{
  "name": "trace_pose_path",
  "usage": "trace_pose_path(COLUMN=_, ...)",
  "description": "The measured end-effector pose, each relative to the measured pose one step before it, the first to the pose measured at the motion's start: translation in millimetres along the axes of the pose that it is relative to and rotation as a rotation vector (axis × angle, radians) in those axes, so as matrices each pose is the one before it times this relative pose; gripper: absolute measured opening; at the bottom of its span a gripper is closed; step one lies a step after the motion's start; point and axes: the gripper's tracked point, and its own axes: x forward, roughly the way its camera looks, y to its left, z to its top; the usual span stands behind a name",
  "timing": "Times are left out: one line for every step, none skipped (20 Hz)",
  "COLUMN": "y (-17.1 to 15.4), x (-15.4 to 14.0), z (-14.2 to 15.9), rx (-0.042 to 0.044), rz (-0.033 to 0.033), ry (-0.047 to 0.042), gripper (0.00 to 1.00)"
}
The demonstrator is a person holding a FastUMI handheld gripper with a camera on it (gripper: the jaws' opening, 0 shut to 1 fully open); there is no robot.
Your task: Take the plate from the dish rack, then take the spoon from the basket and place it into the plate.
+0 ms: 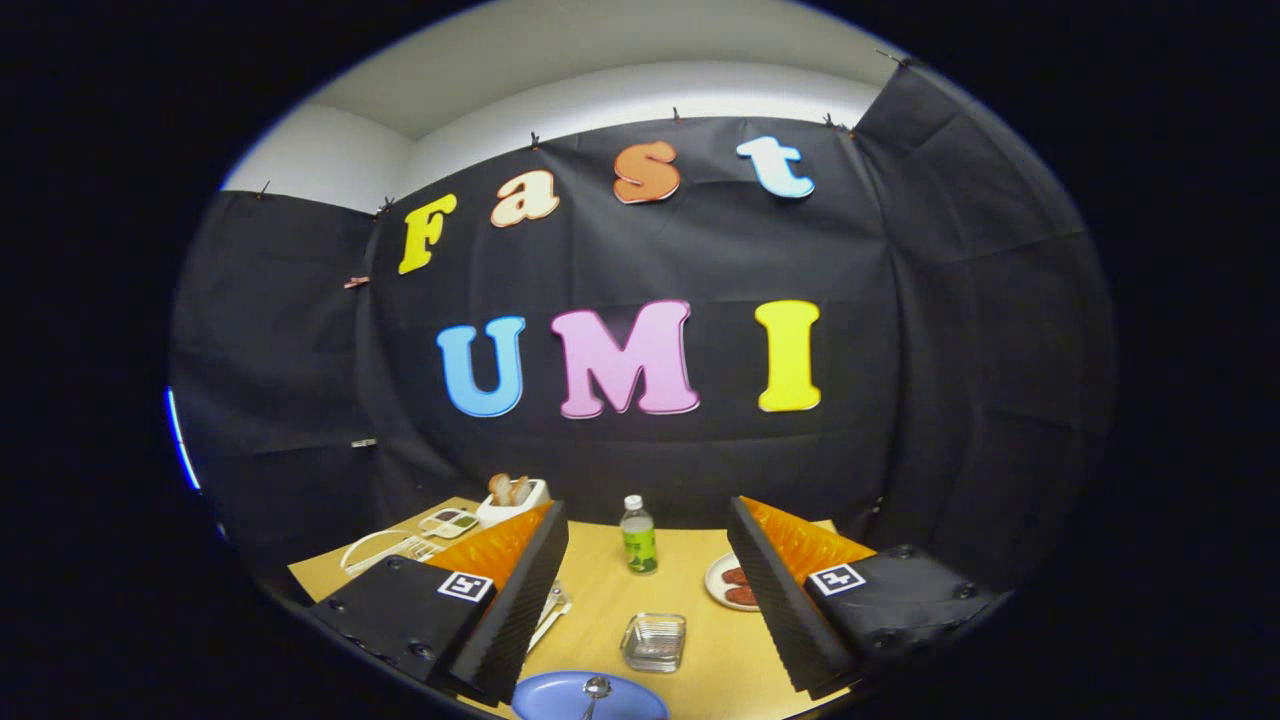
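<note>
- Gripper (648, 590) released, its 2 fingers spread wide apart, nothing between the ribbed pads, nothing pressed by either.
- Blue plate (560, 700) flat on the wooden table (600, 590), low between the fingers and nearer than their tips, partly cut off at the near side.
- Spoon (594, 692) lying in the plate, bowl toward the middle of it, handle running back toward the gripper.
- Judged from that: plate already out of the rack and spoon already in the plate, so both steps look done; nothing of the task seems left beyond backing away.
- White wire dish rack (385, 548) out past the left finger, partly hidden by it; no plate seen in the part that shows.
- Basket not identifiable with certainty; cannot tell which item out there it would be.
- Small clear glass dish (654, 641) on the table just ahead of the plate, between the fingers, apart from the plate.
- Green-labelled bottle (638, 535) upright beyond the glass dish, well ahead of the fingertips.
- White plate with 2 brown pieces (733, 585) just inside the right finger, partly hidden behind it.
- White toaster with bread slices (512, 497) beyond the left fingertip, with a small divided tray (450, 521) beside it.
- White utensil-like item (553, 612) close against the left finger's inner side, too hidden to name.
</note>
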Motion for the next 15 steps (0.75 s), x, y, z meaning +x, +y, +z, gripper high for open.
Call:
trace_pose_path(y=-2.26, x=-6.00, z=2.54, rx=-0.01836, rz=-0.04435, ry=-0.01160, gripper=0.98)
trace_pose_path(y=1.07, x=-5.19, z=0.17, rx=-0.01135, rz=-0.03894, ry=-0.00191, gripper=0.98)
trace_pose_path(y=2.45, x=-5.93, z=1.64, rx=0.00093, rz=-0.03678, ry=-0.00043, gripper=0.98)
trace_pose_path(y=3.44, x=-5.09, z=1.82, rx=0.00757, rz=-0.02723, ry=-0.00118, gripper=0.98)
trace_pose_path(y=3.79, x=-4.48, z=2.32, rx=0.00924, rz=-0.02761, ry=-0.00275, gripper=0.98)
trace_pose_path(y=4.00, x=-4.64, z=1.79, rx=0.00441, rz=-0.02418, ry=-0.00453, gripper=0.98)
trace_pose_path(y=2.91, x=-4.97, z=1.42, rx=0.00271, rz=-0.02090, ry=-0.00341, gripper=0.98)
trace_pose_path(y=4.15, x=-3.89, z=1.76, rx=-0.00094, rz=-0.01910, ry=-0.00740, gripper=0.98)
trace_pose_path(y=3.56, x=-3.96, z=1.52, rx=-0.00472, rz=-0.01839, ry=-0.00666, gripper=0.98)
trace_pose_path(y=3.12, x=-4.49, z=1.84, rx=-0.00513, rz=-0.01563, ry=-0.00663, gripper=0.98)
trace_pose_path(y=3.79, x=-4.67, z=-0.21, rx=-0.00309, rz=-0.01110, ry=-0.00350, gripper=0.98)
trace_pose_path(y=4.42, x=-3.86, z=-0.50, rx=-0.00082, rz=-0.00755, ry=0.00077, gripper=0.98)
trace_pose_path(y=4.25, x=-3.59, z=-1.30, rx=-0.00118, rz=-0.00629, ry=0.00245, gripper=0.98)
trace_pose_path(y=3.92, x=-3.26, z=-2.27, rx=0.00066, rz=-0.00455, ry=0.00685, gripper=0.98)
trace_pose_path(y=4.23, x=-3.10, z=-1.09, rx=0.00117, rz=-0.00092, ry=0.00617, gripper=0.98)
